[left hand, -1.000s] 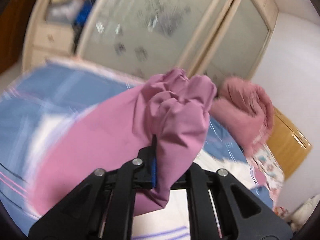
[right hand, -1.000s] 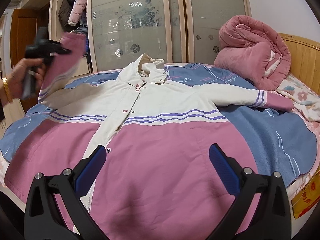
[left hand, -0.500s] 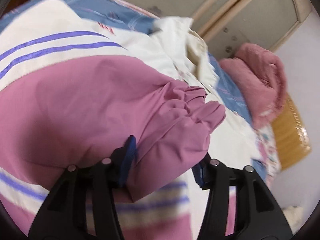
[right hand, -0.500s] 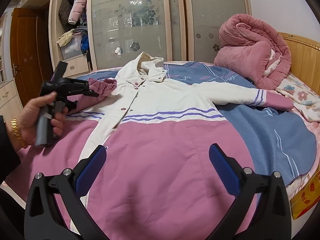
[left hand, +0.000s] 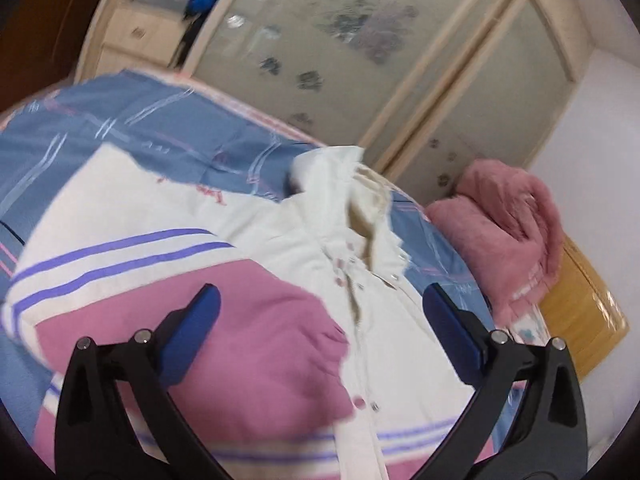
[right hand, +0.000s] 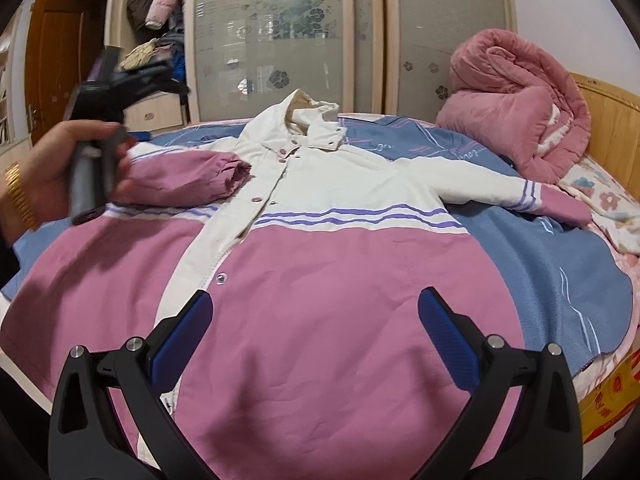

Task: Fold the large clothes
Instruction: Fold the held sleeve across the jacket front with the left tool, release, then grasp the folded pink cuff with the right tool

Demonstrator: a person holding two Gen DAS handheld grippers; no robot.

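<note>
Two grippers: both in view, neither holding anything.
Left gripper (left hand: pixel 320 312): jaws have just been opening, now spread wide; pink cuff lies under and between them, pads off the cloth. In the right wrist view it sits upper left (right hand: pixel 132 80), blurred, in a hand (right hand: pixel 52 168) w/ a gold wristband.
Right gripper (right hand: pixel 316 320): jaws wide apart, nothing between; hovers over the pink lower front, bottom centre of frame.
Jacket (right hand: pixel 320 248): large, white top w/ purple stripes, pink bottom half; lies face up, snaps done up, spread flat across the bed, hood (right hand: pixel 308 112) toward the wardrobe.
Near sleeve (right hand: pixel 188 176): folded in over the chest, left of centre, cuff resting just beside the snap placket.
Far sleeve (right hand: pixel 500 190): not yet folded, stretched out to the right, pink cuff near the floral sheet.
Handling (est.): padded, soft, fairly bulky; limp, will sag and drag if lifted by one point. Shell looks smooth, may slip, so pinch a thick bit.
Grip pts (est.): far sleeve at the cuff or stripe band; later the hem corners, one per gripper.
Risk (est.): folded sleeve could slide back off if the body is tugged.
Surface: bed (right hand: pixel 540 264) w/ blue blanket, soft, gives under pressure; floral sheet at right edge.
Room: rolled pink quilt (right hand: pixel 520 108) upper right against a wooden headboard (right hand: pixel 612 120); frosted sliding wardrobe (right hand: pixel 272 40) behind; open shelves w/ clothes, upper left.
</note>
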